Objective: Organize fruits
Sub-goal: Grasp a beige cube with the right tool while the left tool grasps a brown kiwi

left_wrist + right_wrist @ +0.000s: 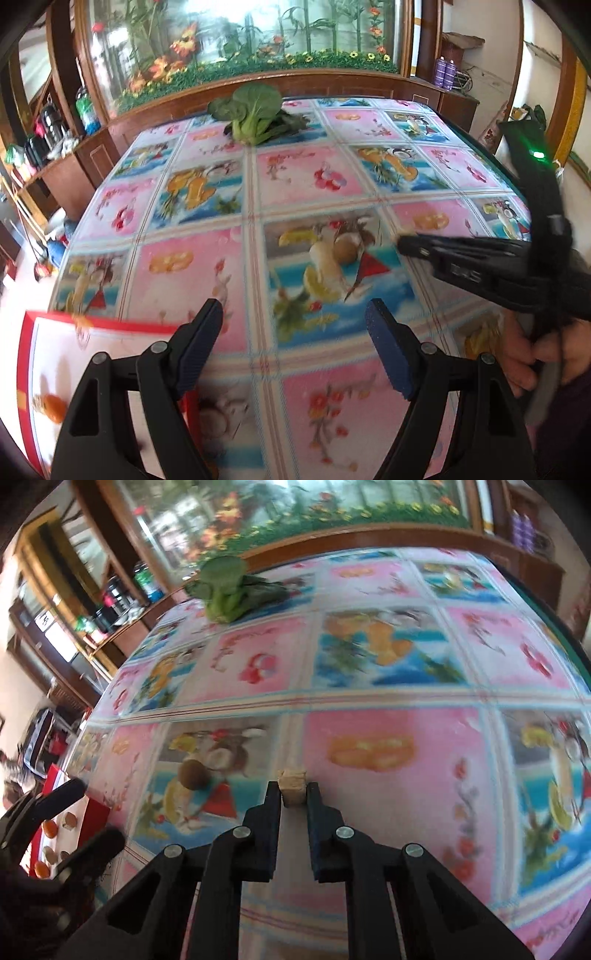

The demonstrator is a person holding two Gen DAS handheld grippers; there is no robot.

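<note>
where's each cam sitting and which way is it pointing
Left wrist: on the left gripper, angled down across the patterned table toward the leafy greens; its open fingers, the right gripper and a hand show.
Right wrist: on the right gripper, angled down the table; its fingers clamp a small tan cube, the left gripper at left.
Shared: table, greens, red tray, aquarium backdrop.

L hand-held gripper (293,338) – jaws wide | R hand-held gripper (293,794) – clamped, angled down
</note>
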